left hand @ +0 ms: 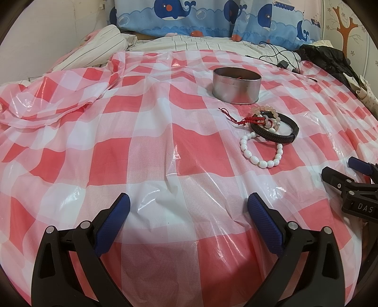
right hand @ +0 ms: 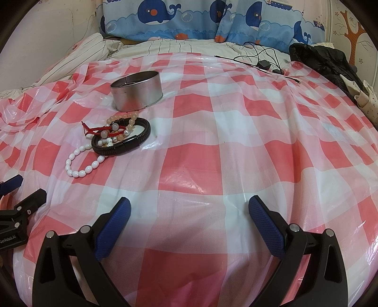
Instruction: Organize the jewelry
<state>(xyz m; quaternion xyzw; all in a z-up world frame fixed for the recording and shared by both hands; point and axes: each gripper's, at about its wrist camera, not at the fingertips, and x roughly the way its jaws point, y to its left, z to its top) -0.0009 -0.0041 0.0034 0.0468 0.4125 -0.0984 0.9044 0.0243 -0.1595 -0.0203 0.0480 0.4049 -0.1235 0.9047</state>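
Note:
A round metal tin (left hand: 236, 85) (right hand: 137, 91) stands open on the red-and-white checked plastic sheet (left hand: 151, 146) (right hand: 236, 141). In front of it lies a pile of bracelets: a white bead bracelet (left hand: 259, 151) (right hand: 81, 165), a black braided bracelet (left hand: 276, 130) (right hand: 122, 138), a peach bead bracelet (left hand: 267, 112) (right hand: 122, 119) and a red cord bracelet (left hand: 245, 120) (right hand: 99, 130). My left gripper (left hand: 189, 200) is open and empty, near and left of the pile. My right gripper (right hand: 189, 204) is open and empty, near and right of the pile.
Whale-print pillows (left hand: 200, 16) (right hand: 189, 19) line the far edge. Black cables with a charger (left hand: 281, 61) (right hand: 262, 62) and dark clothing (left hand: 330, 59) (right hand: 330, 59) lie at the far right. Striped bedding (left hand: 94, 47) is bunched at the far left.

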